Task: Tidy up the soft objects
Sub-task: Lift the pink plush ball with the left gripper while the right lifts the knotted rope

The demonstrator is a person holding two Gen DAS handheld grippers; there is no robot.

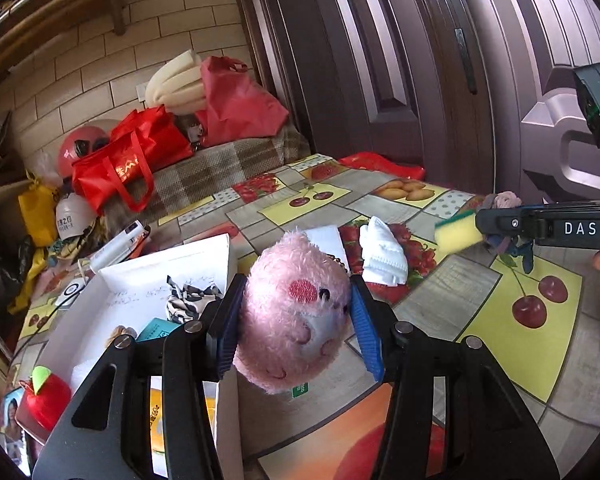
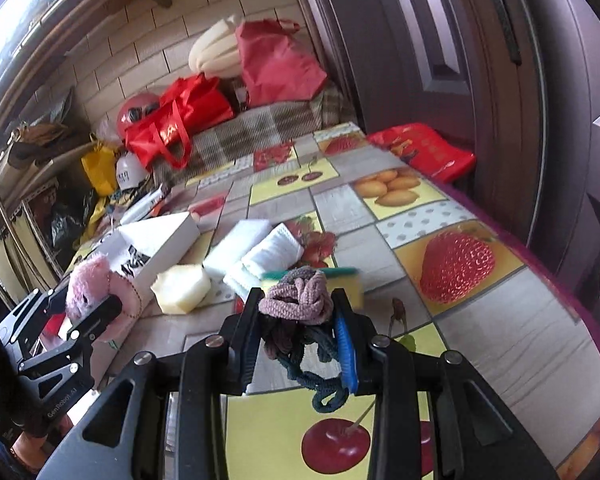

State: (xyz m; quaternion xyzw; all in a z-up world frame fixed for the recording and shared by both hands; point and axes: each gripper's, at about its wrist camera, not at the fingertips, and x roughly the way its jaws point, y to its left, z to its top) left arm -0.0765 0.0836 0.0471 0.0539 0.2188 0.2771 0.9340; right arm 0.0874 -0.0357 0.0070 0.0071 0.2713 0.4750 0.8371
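My left gripper is shut on a pink plush toy, its blue pads pressing both sides, above the fruit-print tablecloth. The right wrist view shows that toy and the left gripper at the left. My right gripper is shut on a bundle of knitted hair ties, mauve on top with dark teal loops hanging below. A yellow-green sponge sits just beyond its fingertips; whether it touches them I cannot tell. In the left wrist view the right gripper and its bundle are at the right.
An open white box holding a zebra-print scrunchie stands left of the plush. White foam pieces, a cream foam block and a white cloth lie mid-table. Red bags crowd the back; a dark door is on the right.
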